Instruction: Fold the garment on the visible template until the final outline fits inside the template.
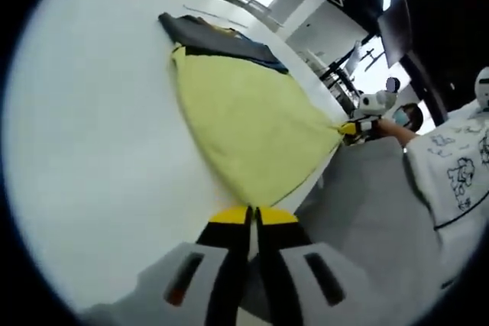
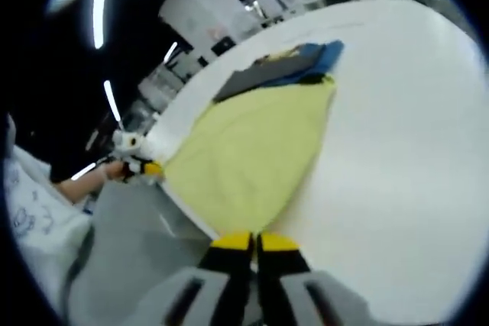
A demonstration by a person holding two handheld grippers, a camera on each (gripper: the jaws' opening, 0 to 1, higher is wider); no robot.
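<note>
A yellow garment [image 1: 248, 124] lies spread on the white table [image 1: 99, 135], pulled into a fan shape toward the near edge. My left gripper [image 1: 253, 217] is shut on its near corner at the table's edge. My right gripper [image 1: 353, 129] comes in from the right, pinching another corner. In the right gripper view the same garment [image 2: 248, 146] runs up from my right gripper [image 2: 256, 243], whose jaws are closed on its corner, while my left gripper [image 2: 145, 167] holds the left corner. The garment's far edge lies on a dark grey and blue flat piece [image 1: 221, 36] [image 2: 279, 66].
The table's near edge [image 1: 317, 177] runs between the two held corners. The person's grey clothing [image 1: 367, 219] and white printed sleeve [image 1: 454, 166] are just off it. Bare white tabletop [image 2: 412, 135] stretches to the side. Shelves and furniture stand beyond the far edge.
</note>
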